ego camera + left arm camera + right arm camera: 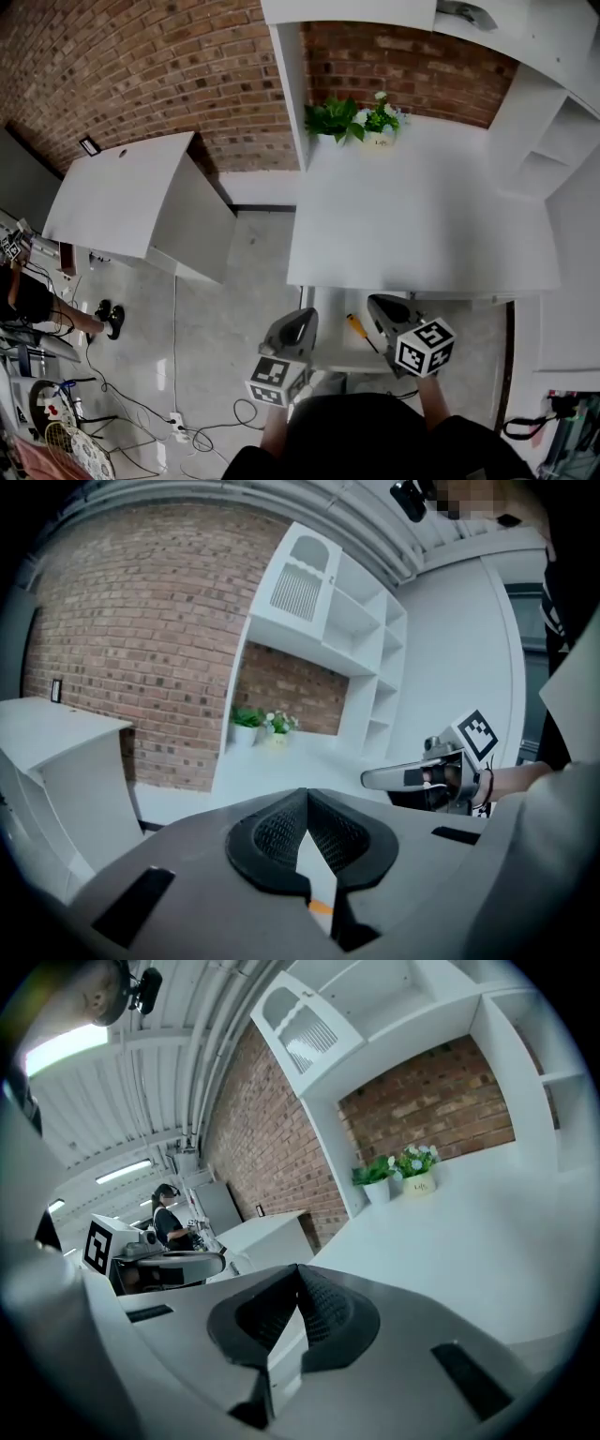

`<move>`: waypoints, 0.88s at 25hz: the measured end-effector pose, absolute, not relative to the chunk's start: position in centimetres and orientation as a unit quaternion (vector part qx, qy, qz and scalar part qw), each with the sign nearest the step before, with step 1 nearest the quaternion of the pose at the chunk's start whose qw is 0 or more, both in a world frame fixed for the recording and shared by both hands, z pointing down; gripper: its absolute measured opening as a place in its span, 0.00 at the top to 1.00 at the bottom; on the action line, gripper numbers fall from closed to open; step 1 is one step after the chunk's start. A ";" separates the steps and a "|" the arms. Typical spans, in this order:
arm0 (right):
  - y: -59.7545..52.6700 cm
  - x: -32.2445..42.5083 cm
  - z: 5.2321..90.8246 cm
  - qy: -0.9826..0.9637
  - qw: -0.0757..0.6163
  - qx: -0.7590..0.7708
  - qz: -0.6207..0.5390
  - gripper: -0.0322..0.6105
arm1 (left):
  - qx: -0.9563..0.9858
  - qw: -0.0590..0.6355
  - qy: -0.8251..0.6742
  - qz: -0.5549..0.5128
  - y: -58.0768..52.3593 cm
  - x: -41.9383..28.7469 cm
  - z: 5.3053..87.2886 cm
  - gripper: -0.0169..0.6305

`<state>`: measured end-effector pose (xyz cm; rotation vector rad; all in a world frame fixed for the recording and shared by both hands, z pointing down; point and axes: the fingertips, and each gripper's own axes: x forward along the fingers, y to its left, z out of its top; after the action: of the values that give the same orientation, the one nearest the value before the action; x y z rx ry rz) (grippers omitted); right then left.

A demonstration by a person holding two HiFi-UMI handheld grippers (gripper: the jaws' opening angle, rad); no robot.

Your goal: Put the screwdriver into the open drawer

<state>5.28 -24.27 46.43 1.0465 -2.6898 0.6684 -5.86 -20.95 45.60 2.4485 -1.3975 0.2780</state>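
Under the front edge of the white desk (422,225), the screwdriver (360,333) lay in the open drawer (330,352) between the left gripper (304,316) and right gripper (379,306), both closed and empty; the flowerpot (380,139) print was unreadable.

i seem to be working in a lab-like workroom: brick wall (141,66), white desk (422,225) with shelves (562,141), cables (174,356) over the floor, another person (169,1221) at a bench.

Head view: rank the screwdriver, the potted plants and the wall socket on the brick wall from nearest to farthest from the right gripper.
From the right gripper:
1. Screwdriver, just to its left, below the edge of the desk.
2. Potted plants, at the desk's far end.
3. Wall socket, far left on the brick wall.
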 end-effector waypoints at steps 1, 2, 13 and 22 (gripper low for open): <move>-24.3 5.4 45.7 -0.905 0.082 0.355 0.217 0.93 | 0.854 0.146 -0.492 0.088 -21.0 -6.1 44.9 0.96; -24.3 5.6 45.0 -0.906 0.075 0.359 0.212 0.93 | 0.853 0.139 -0.496 0.081 -21.0 -6.3 44.2 0.96; -24.4 8.1 38.3 -0.902 0.010 0.402 0.159 0.93 | 0.845 0.083 -0.526 0.041 -20.5 -7.4 38.8 0.96; -24.2 10.6 34.6 -0.889 -0.026 0.439 0.127 0.93 | 0.829 0.044 -0.556 0.025 -20.1 -9.1 36.2 0.96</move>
<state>10.65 -24.20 34.60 1.4019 -2.8415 0.4054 -9.08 -20.14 36.20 2.5357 -1.7008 0.0773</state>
